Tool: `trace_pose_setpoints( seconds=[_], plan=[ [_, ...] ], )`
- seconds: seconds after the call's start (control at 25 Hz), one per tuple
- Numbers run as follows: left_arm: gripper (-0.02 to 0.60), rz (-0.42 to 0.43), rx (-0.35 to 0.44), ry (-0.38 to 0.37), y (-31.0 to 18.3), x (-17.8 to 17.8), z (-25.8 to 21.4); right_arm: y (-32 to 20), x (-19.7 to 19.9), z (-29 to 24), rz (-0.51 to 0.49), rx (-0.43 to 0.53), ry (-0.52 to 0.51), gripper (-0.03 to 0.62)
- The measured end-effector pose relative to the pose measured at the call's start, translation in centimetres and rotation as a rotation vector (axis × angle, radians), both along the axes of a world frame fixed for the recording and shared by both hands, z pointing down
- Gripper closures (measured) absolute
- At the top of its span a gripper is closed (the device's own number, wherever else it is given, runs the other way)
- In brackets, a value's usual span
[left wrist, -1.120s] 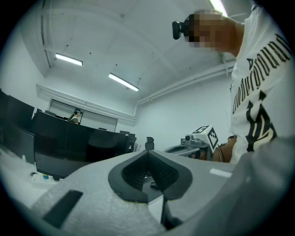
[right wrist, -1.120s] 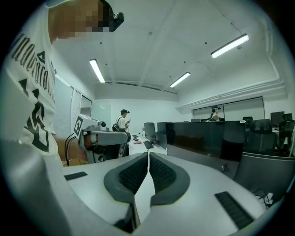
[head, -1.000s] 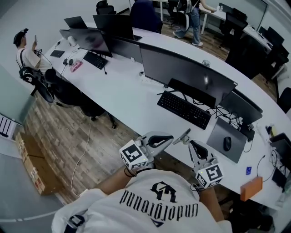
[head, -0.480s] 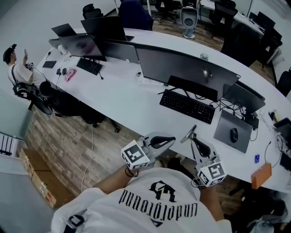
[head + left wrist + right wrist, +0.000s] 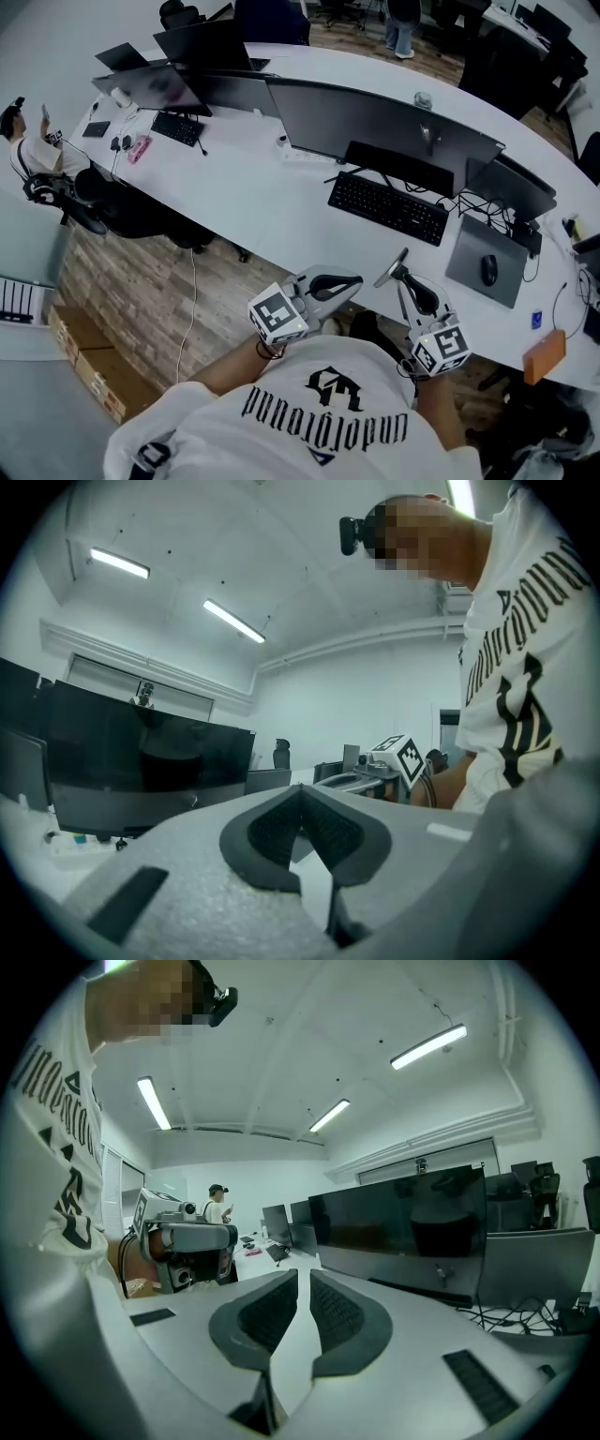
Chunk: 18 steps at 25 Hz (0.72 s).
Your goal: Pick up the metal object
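I cannot pick out a metal object in any view. Both grippers hang side by side over the floor, just in front of the white curved desk (image 5: pixel 272 202), held level. My left gripper (image 5: pixel 354 278) has its dark pads meeting at the tip (image 5: pixel 300 794), shut with nothing between them. My right gripper (image 5: pixel 394 267) points at the desk edge below the black keyboard (image 5: pixel 387 208). Its pads (image 5: pixel 303 1277) stand almost together and are empty. Each gripper shows in the other's view: the right one (image 5: pixel 389 761) and the left one (image 5: pixel 183 1241).
Wide dark monitors (image 5: pixel 375 127) line the desk. A mouse (image 5: pixel 488 270) lies on a grey pad at the right, an orange box (image 5: pixel 545 356) near the desk's right end. A seated person (image 5: pixel 28 155) is far left. Cardboard boxes (image 5: pixel 89 370) stand on the wood floor.
Both grippers have sunk a little and edged along the desk front, still side by side and shut. The head view has shifted, so the desk sits slightly differently in the frame.
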<state>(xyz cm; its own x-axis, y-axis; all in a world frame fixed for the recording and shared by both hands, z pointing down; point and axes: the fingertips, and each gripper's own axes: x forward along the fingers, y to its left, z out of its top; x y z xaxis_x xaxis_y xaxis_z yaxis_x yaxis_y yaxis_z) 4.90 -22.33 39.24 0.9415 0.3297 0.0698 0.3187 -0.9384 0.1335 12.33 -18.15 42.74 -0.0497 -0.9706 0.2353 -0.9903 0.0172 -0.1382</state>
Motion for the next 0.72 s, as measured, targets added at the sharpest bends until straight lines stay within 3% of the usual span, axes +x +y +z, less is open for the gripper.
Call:
trace_pose_setpoints(
  seconds=[0.32,0.6,0.72],
  plan=[
    [0.566,0.004,-0.041,-0.061,-1.1,3.5,3.1,-0.9,4.0,4.6,-0.012,-0.093,-0.107,0.571],
    [0.566,0.035,-0.052,-0.107,-1.2,7.0,6.5,-0.7,7.4,10.6,-0.013,-0.221,-0.241,0.501],
    [0.566,0.025,-0.111,-0.131,-1.7,8.3,7.7,-0.5,8.6,12.9,-0.002,-0.262,-0.288,0.485]
  ],
)
